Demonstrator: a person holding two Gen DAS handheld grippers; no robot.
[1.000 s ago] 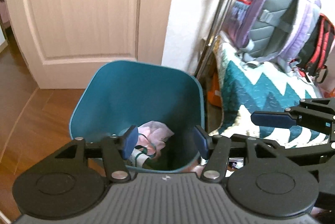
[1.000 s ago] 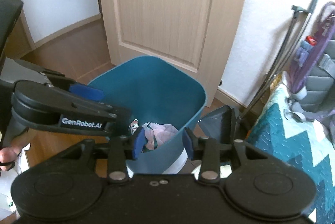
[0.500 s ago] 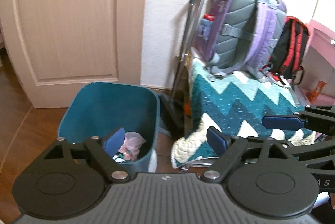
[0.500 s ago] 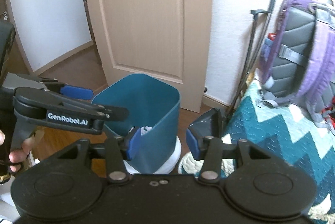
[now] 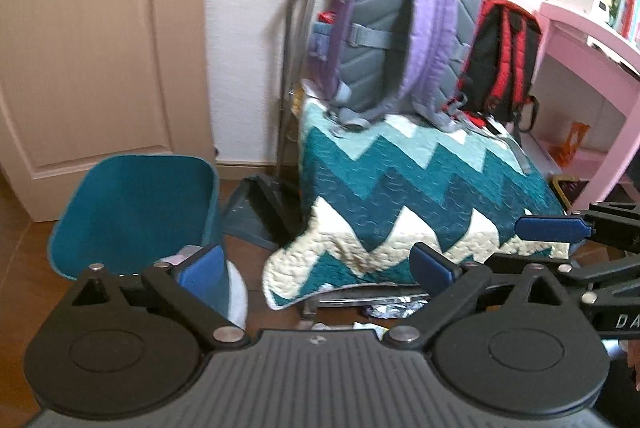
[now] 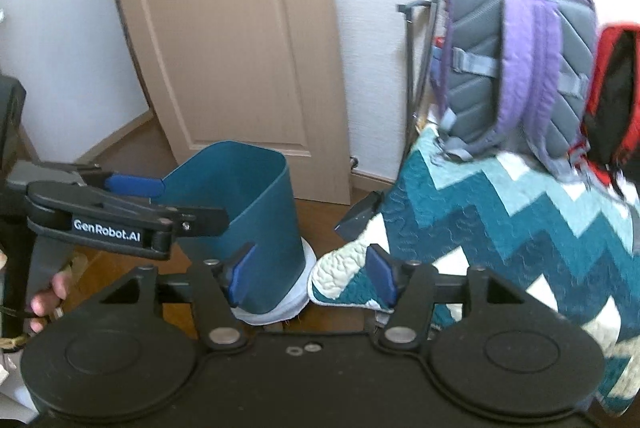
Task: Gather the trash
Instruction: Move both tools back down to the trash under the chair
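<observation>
Standing on the wooden floor (image 5: pixel 32 268) in front of a closed door (image 6: pixel 224 27), the teal bin (image 5: pixel 136 211) serves as the landmark; some pale trash (image 5: pixel 180 255) shows low inside it, just behind one blue pad. Nearest the bin is the left gripper (image 5: pixel 316 266), whose jaws have just been opening and now stand wide apart with nothing between them. Right of the bin a dark dustpan (image 5: pixel 256 211) leans by the wall, its long handle upright. Further right a zigzag quilt (image 5: pixel 420 195) drapes over some piece of furniture, with crumpled foil (image 5: pixel 394 308) on the floor under its edge. A purple backpack (image 5: pixel 400 27) and a red backpack (image 5: pixel 500 55) sit on the quilt. Farthest from the bin, the right gripper (image 6: pixel 310 276) has also just been widening its jaws, and they are empty.
</observation>
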